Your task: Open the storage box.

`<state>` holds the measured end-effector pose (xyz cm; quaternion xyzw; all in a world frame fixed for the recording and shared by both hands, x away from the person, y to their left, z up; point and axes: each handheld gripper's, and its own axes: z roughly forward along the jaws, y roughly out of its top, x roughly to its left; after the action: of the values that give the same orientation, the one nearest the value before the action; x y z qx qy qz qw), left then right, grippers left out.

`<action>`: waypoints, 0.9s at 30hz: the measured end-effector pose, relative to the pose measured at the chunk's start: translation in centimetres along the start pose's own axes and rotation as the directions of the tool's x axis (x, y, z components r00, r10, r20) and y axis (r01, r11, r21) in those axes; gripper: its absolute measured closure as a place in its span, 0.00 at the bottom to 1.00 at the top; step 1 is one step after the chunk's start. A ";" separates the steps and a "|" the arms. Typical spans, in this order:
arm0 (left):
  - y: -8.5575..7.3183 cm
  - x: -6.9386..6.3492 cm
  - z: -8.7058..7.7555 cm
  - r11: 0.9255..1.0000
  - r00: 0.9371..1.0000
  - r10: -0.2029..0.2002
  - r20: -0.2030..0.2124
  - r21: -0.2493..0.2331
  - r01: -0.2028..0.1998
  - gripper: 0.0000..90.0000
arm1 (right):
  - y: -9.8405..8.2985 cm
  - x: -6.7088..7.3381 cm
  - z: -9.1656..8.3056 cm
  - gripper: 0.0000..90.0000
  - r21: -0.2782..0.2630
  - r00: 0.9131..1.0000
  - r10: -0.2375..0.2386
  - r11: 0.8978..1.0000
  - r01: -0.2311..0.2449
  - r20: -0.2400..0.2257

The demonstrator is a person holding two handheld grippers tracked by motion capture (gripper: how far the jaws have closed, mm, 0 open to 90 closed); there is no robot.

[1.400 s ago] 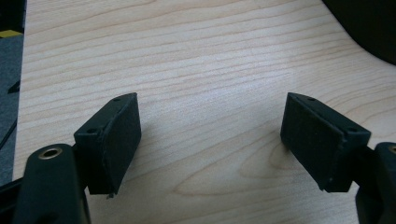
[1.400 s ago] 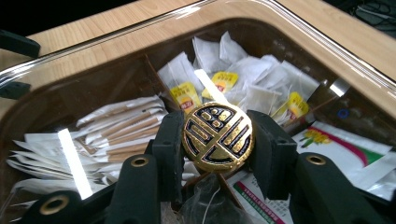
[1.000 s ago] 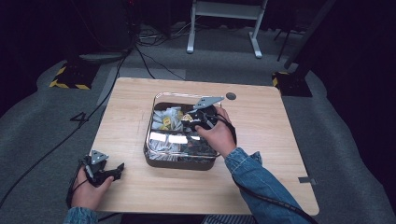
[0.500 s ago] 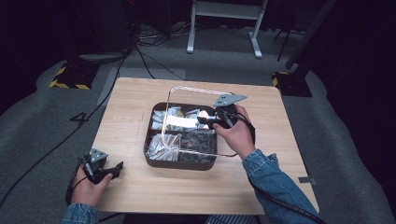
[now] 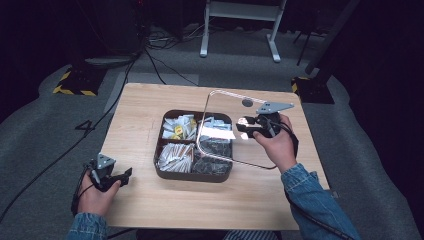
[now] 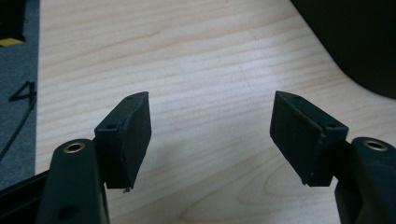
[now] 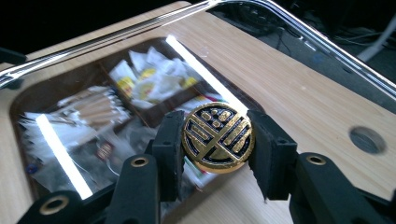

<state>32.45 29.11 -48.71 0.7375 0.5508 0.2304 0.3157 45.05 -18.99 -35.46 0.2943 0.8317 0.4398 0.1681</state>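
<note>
A dark tray [image 5: 165, 172] with several compartments of sachets sits mid-table. Its clear lid [image 5: 225, 105] hangs tilted above the tray's right side, shifted toward the right. My right gripper [image 5: 248, 127] is shut on the lid's round gold and black knob [image 7: 217, 137], which sits between both pads in the right gripper view. Through the lid [image 7: 140, 37] I see the tray's packets [image 7: 140, 79]. My left gripper [image 5: 120, 176] rests near the table's front left, jaws open with bare wood between the pads [image 6: 135, 135]. The tray's dark corner [image 6: 364, 51] shows at the upper right of the left gripper view.
The wooden table [image 5: 150, 100] has a small dark round hole [image 5: 247, 102] at its back right. Cables [image 5: 150, 55] run across the grey floor behind, and a white stand [image 5: 240, 15] sits farther back. Yellow and black striped floor markers [image 5: 75, 85] lie at the left.
My right gripper has lifted the clear lid off the tray and carried it up and to the right, uncovering the left compartments. The left gripper has stayed put.
</note>
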 end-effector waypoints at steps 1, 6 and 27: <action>0.1 0.0 0.0 1.000 1.000 -0.001 -0.007 -0.013 0.001 0.35 | -0.4 -0.3 -0.3 0.66 0.008 1.000 0.004 1.000 -0.004 0.009; 0.7 -0.2 -0.4 0.998 0.999 -0.032 -0.002 -0.051 0.031 0.39 | -1.7 -1.6 -1.4 0.66 0.036 0.999 0.018 0.999 -0.020 0.048; 1.8 -1.1 -0.5 0.998 0.997 -0.037 0.061 -0.050 0.040 0.42 | -7.3 -6.4 -4.1 0.66 0.067 0.976 0.119 0.989 -0.133 0.184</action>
<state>33.01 27.80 -47.04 0.7251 0.5490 0.2159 0.3553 45.24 -28.91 -39.10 0.3913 0.8096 0.3878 0.2024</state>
